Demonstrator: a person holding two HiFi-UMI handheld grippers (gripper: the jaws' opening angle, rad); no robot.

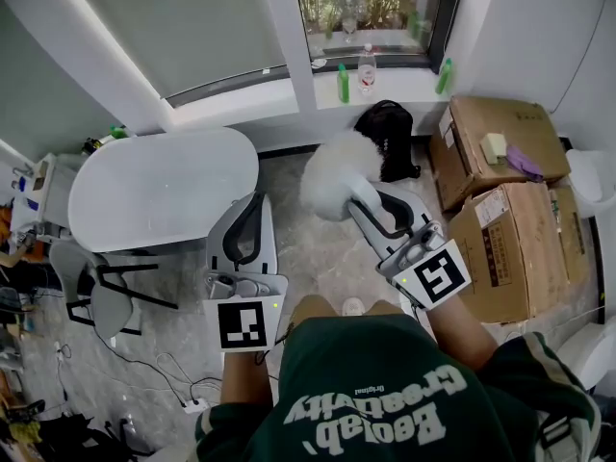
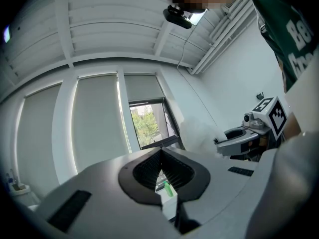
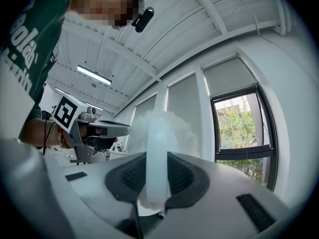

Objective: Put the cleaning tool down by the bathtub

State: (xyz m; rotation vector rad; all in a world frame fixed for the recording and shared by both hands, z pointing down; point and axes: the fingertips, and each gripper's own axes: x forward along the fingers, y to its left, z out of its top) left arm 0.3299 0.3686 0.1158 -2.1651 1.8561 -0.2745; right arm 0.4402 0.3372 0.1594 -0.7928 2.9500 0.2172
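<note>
The cleaning tool is a fluffy white duster (image 1: 332, 176) on a pale handle (image 3: 158, 158). My right gripper (image 1: 364, 198) is shut on that handle, and the fluffy head (image 3: 167, 126) stands up beyond the jaws. It hangs over the floor to the right of the white oval bathtub (image 1: 159, 186). My left gripper (image 1: 248, 221) is beside the tub's right end, shut with nothing in it. In the left gripper view its jaws (image 2: 161, 153) meet at the tip, and the duster (image 2: 199, 133) and right gripper (image 2: 239, 136) show at the right.
Cardboard boxes (image 1: 500, 210) are stacked at the right. A black bag (image 1: 385, 128) lies under the window sill, which carries a green bottle (image 1: 344, 83) and a clear bottle (image 1: 367, 68). A chair (image 1: 106, 296) and cables (image 1: 183, 373) are at lower left.
</note>
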